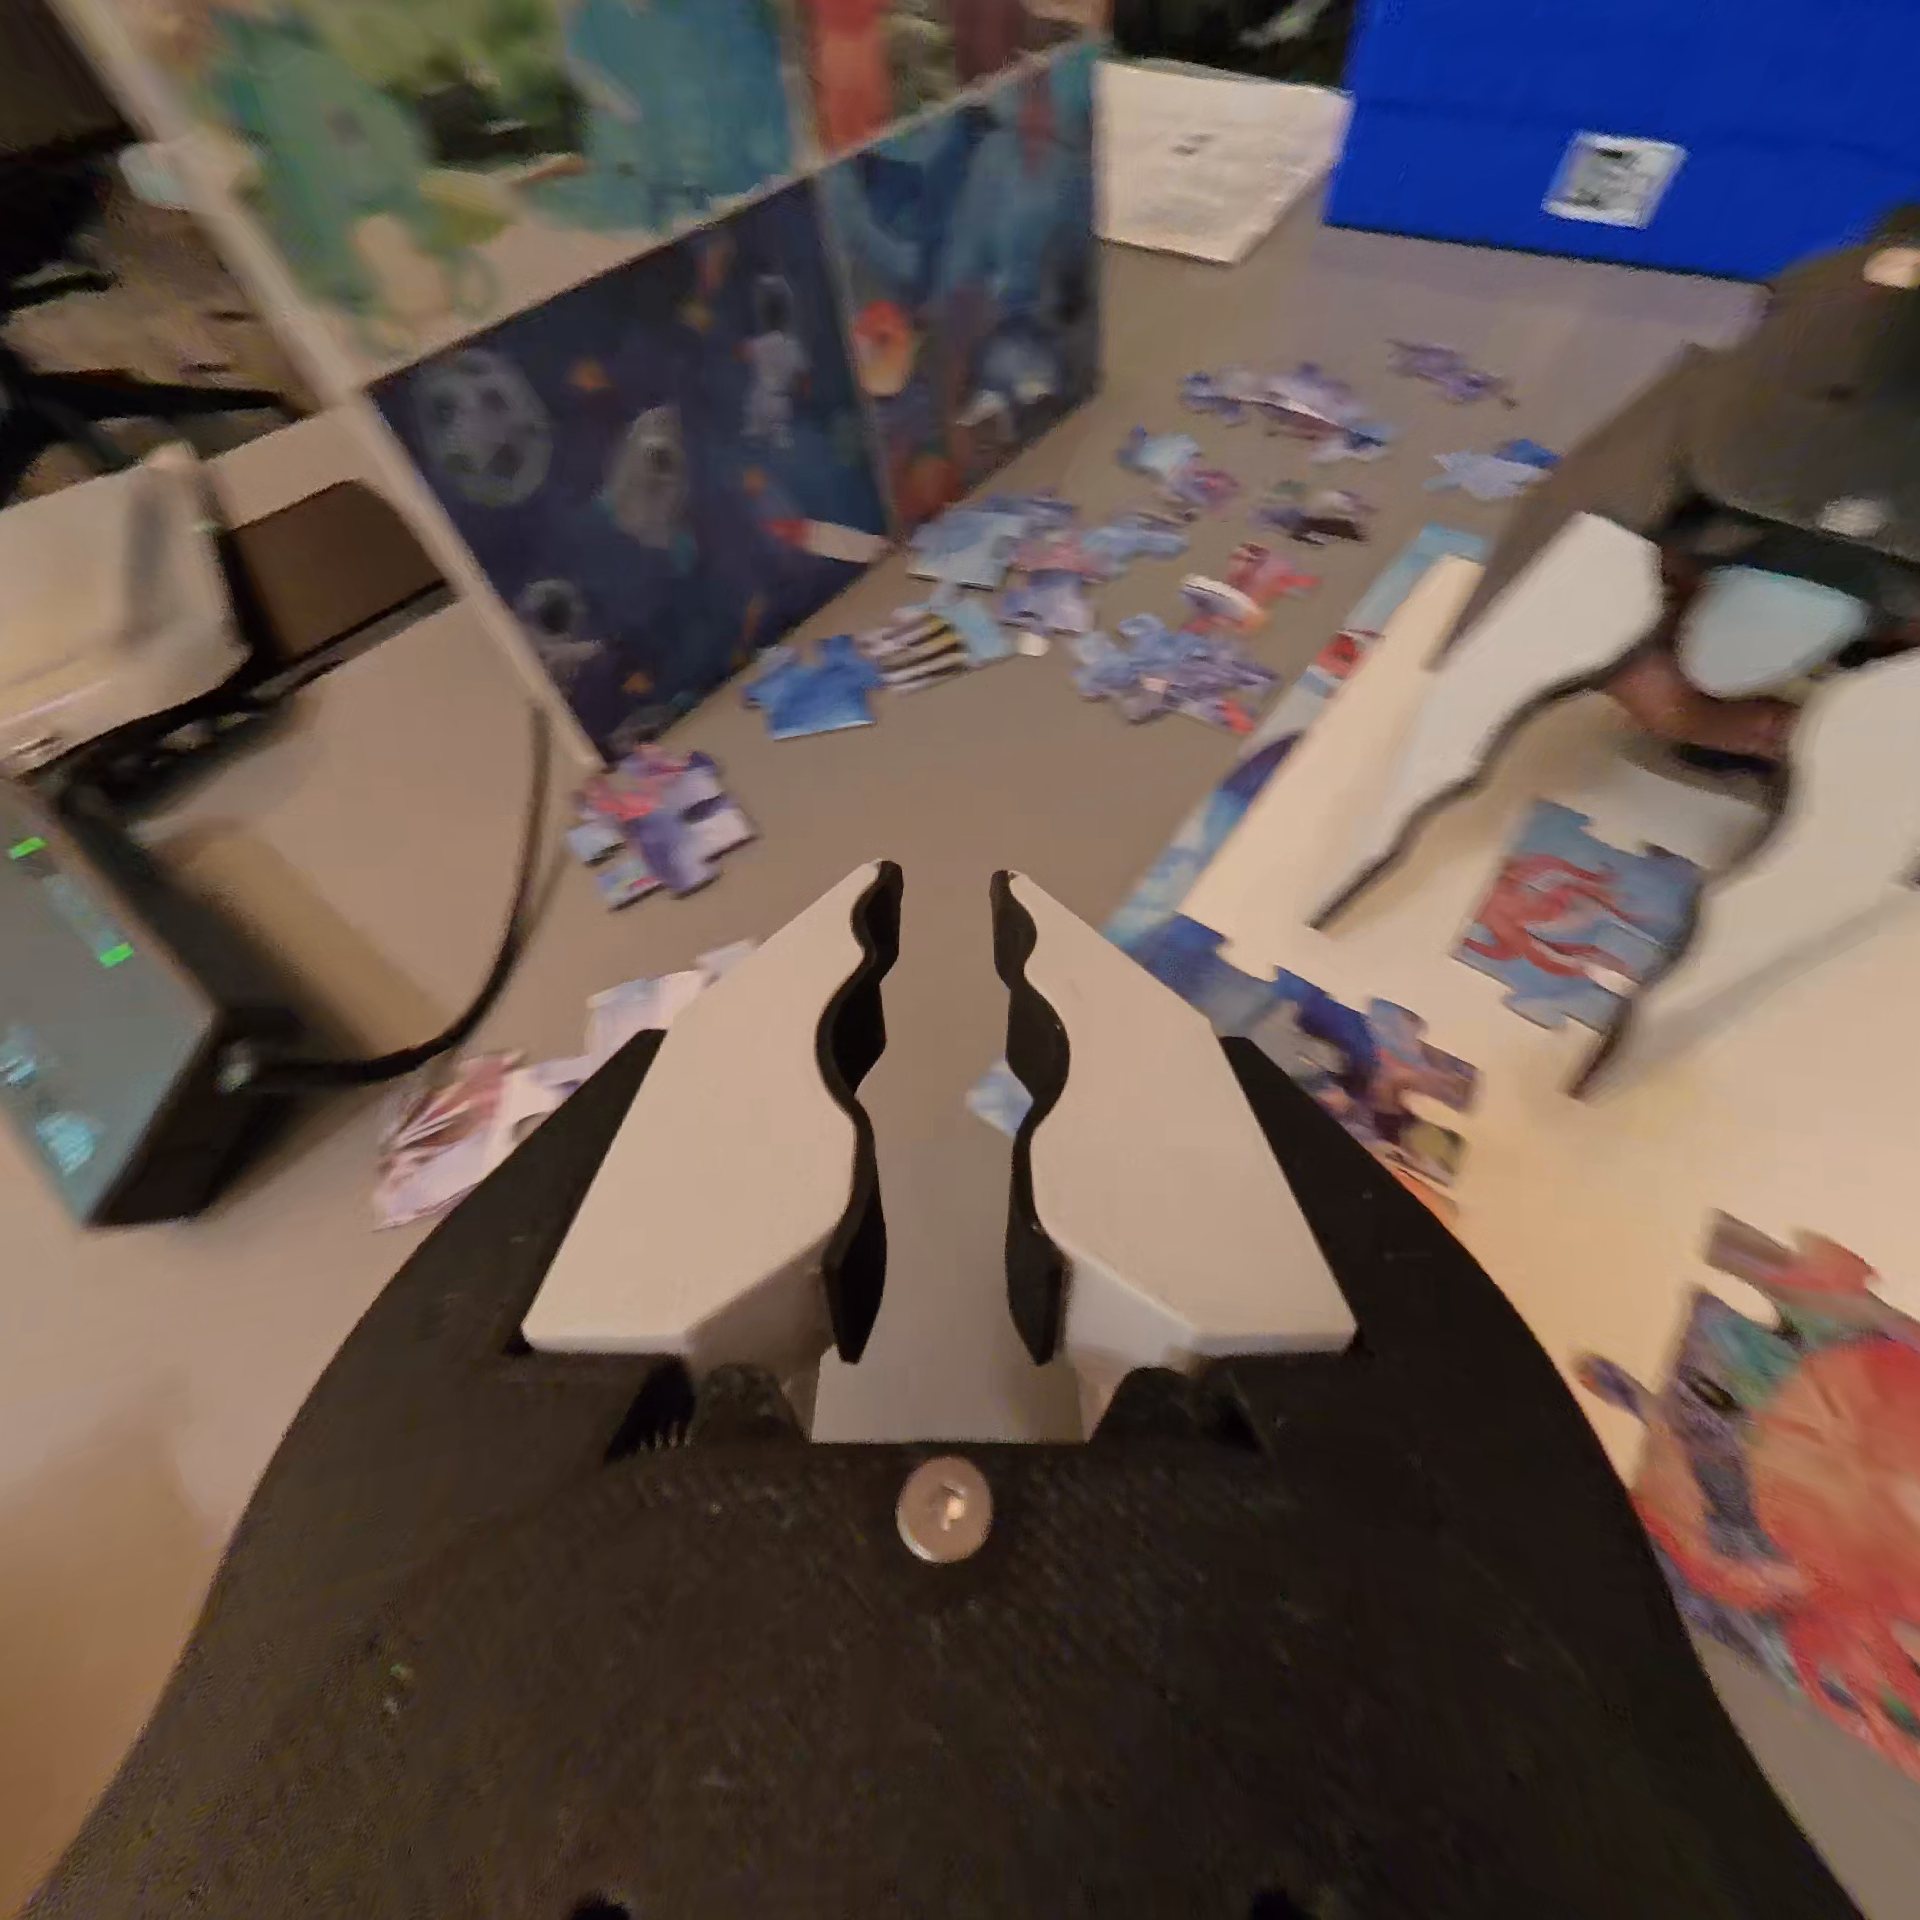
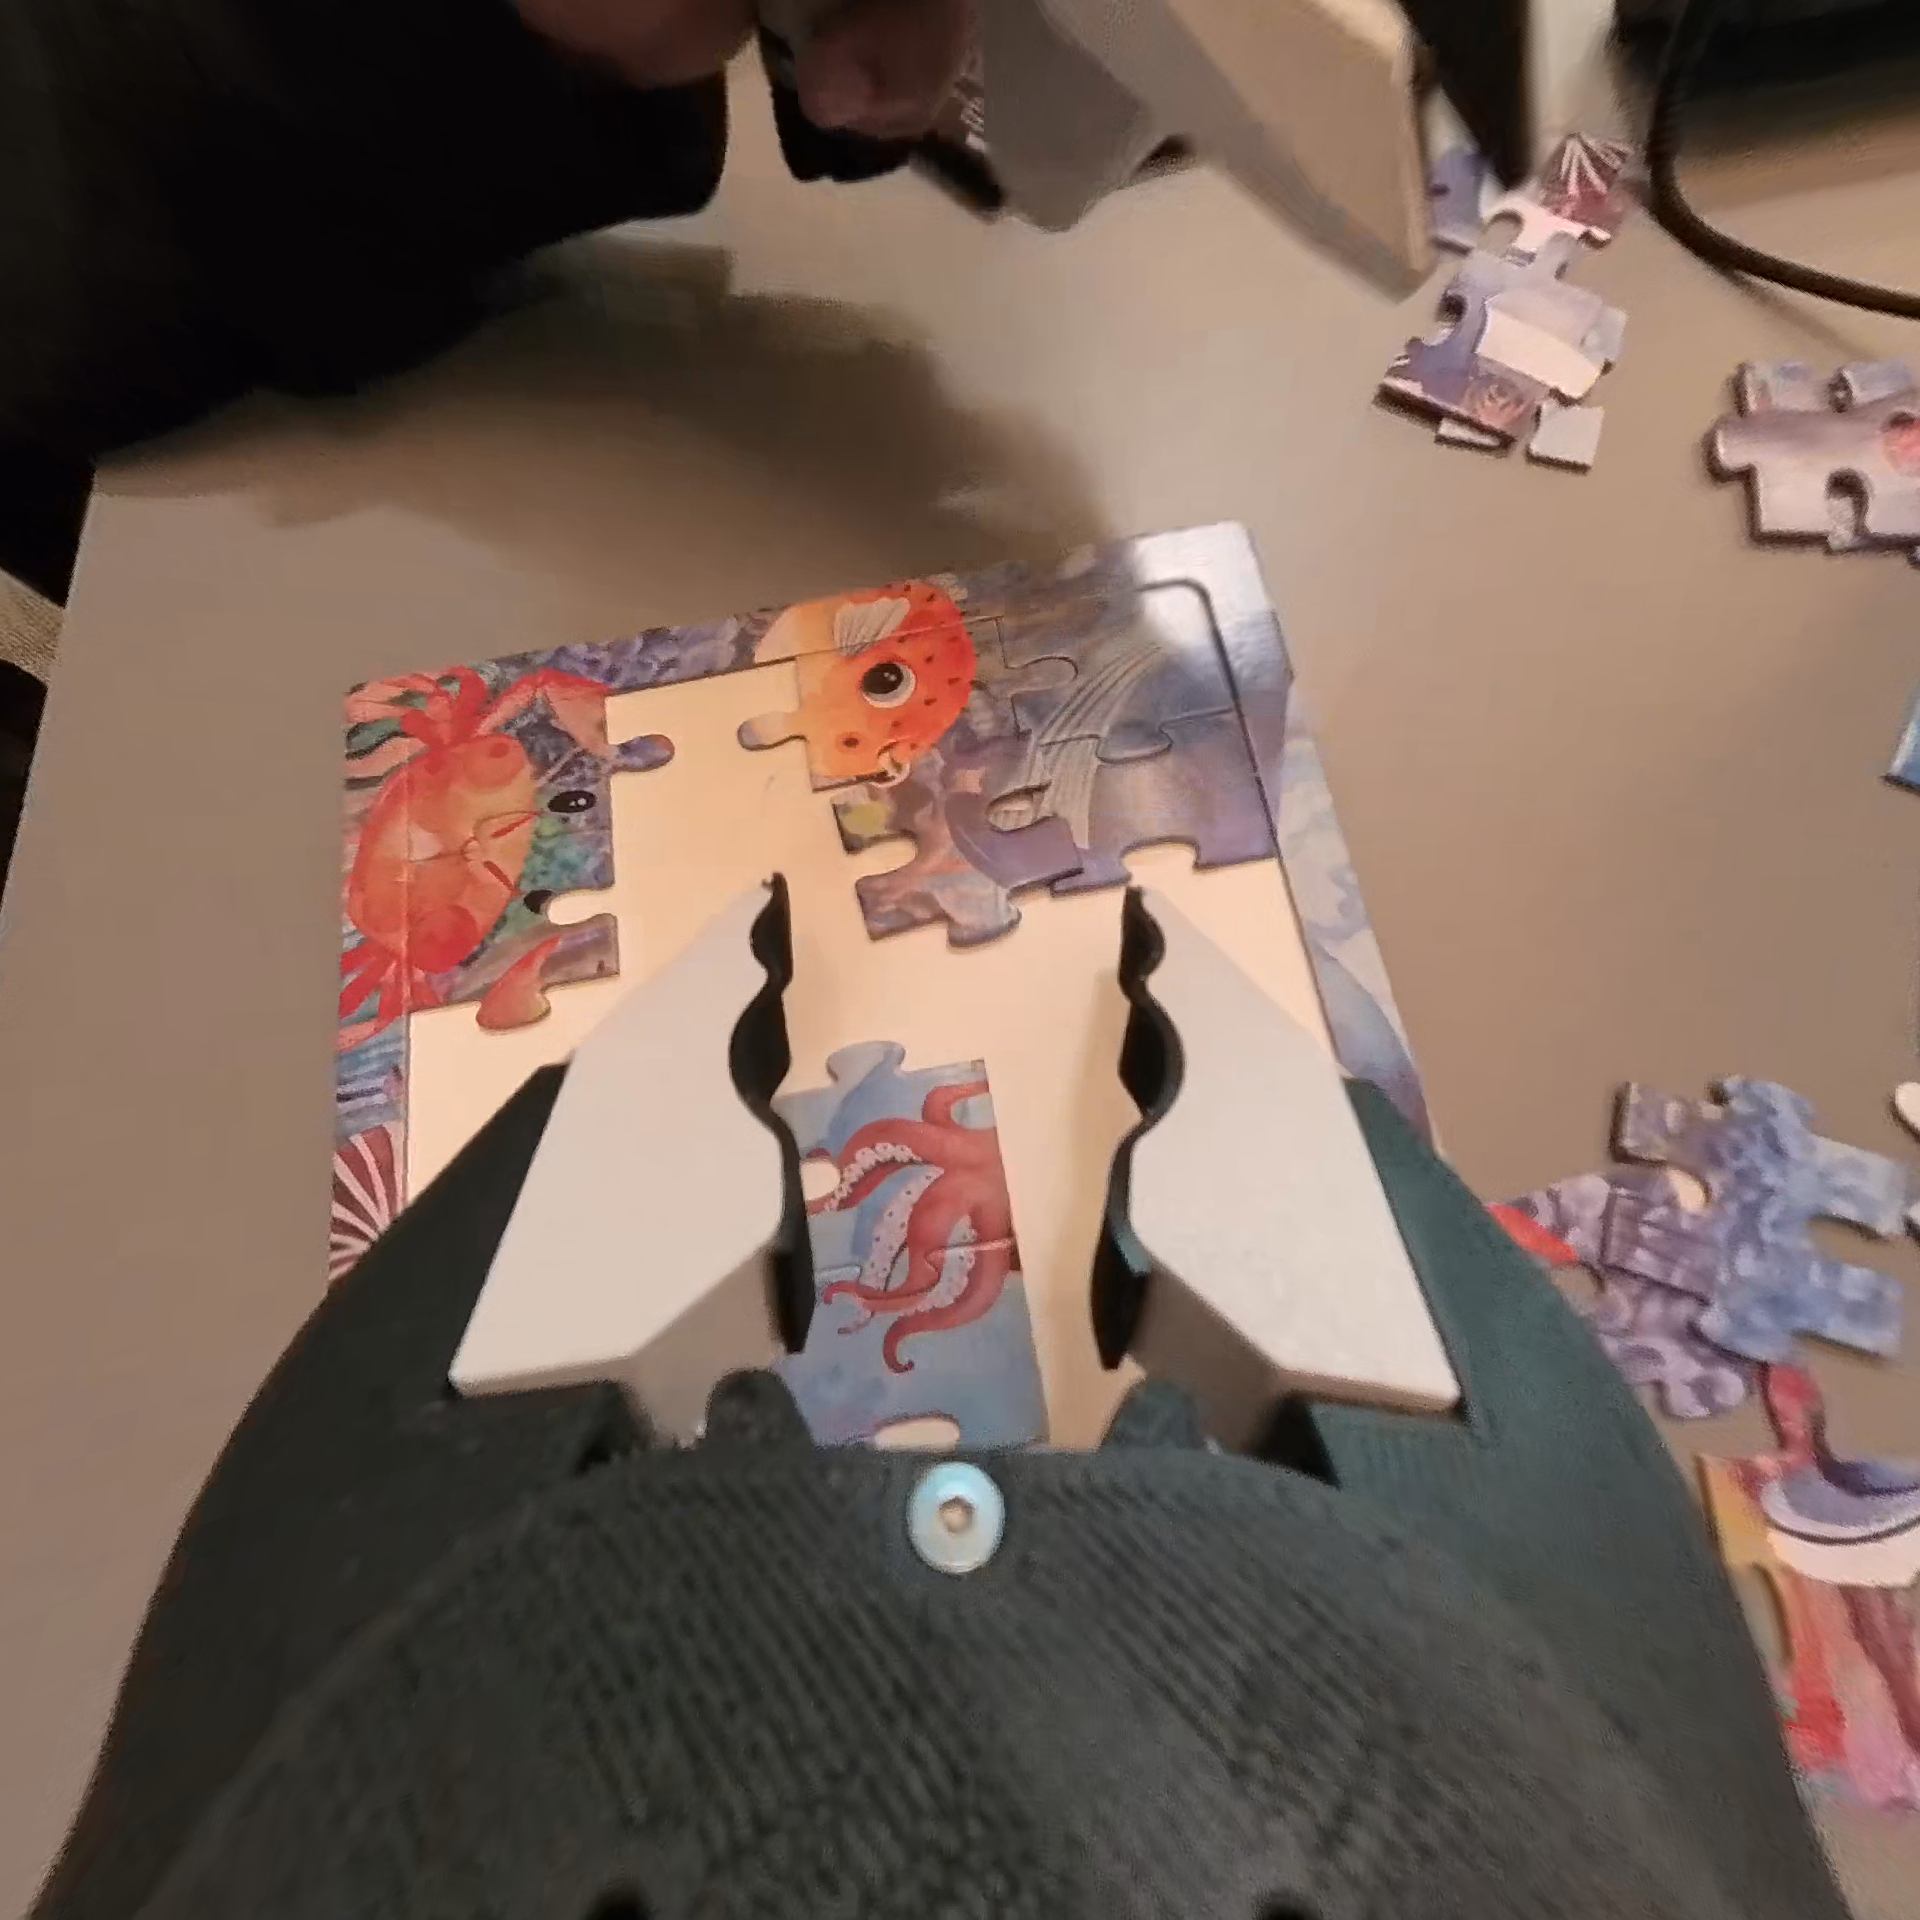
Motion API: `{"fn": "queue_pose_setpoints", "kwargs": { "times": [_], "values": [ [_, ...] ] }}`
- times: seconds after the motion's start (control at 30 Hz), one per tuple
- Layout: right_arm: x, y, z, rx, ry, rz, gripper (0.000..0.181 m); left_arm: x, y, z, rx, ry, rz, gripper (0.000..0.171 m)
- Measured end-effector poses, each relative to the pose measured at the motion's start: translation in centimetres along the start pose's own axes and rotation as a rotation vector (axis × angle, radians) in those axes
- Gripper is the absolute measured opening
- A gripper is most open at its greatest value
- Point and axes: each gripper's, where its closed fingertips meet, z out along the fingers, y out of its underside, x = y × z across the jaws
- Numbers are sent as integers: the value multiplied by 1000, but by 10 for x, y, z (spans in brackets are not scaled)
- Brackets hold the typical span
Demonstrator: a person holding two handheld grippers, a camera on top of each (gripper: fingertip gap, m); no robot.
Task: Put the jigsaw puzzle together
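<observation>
- Risk first, at the left of the right wrist frame: crab section (image 2: 468, 821) sits locked into the puzzle tray (image 2: 1262, 665), and a careless push beside it would likely pop its interlocked tabs loose.
- Centre frame, the right gripper (image 2: 951, 904) hovers over the tray with jaws spread wide and nothing held; the octopus piece (image 2: 914, 1226) lies flat between its fingers, and a pinch from above may skid thin glossy card rather than lift it.
- Upper centre, the pufferfish section (image 2: 883, 675) is already seated.
- Right edge, loose pieces (image 2: 1756, 1216) overlap in a pile, knobbed cardboard with a sheen, easily snagged together.
- In the left wrist frame, the left gripper (image 1: 940, 883) shows a narrow gap between wavy black pads on smooth white fingers, and holds nothing; scattered pieces (image 1: 1143, 623) lie ahead on the matte table.
</observation>
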Motion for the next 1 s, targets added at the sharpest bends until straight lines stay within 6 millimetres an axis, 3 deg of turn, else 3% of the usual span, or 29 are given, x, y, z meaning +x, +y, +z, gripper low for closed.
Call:
{"fn": "queue_pose_setpoints", "kwargs": {
  "times": [0.1, 0.17, 0.3, 0.43, 1.0],
  "values": [
    [-2, 1, 2, 0, -11, 18, 61, 42, 13, 0, -94, 186, 77, 0],
    [-2, 1, 4, -13, -9, 17, 60, 64, 25, -1, -139, 261, 77, 0],
    [-8, 4, 5, -16, -25, 18, 63, 88, 41, -11, -115, 238, 94, 0],
    [-17, 5, 5, -11, -42, 14, 63, 89, 69, -17, -203, 126, 218, 0],
    [-31, 12, 4, -36, -75, 4, 66, 88, 76, -8, -258, 68, 279, 3]
  ]
}}
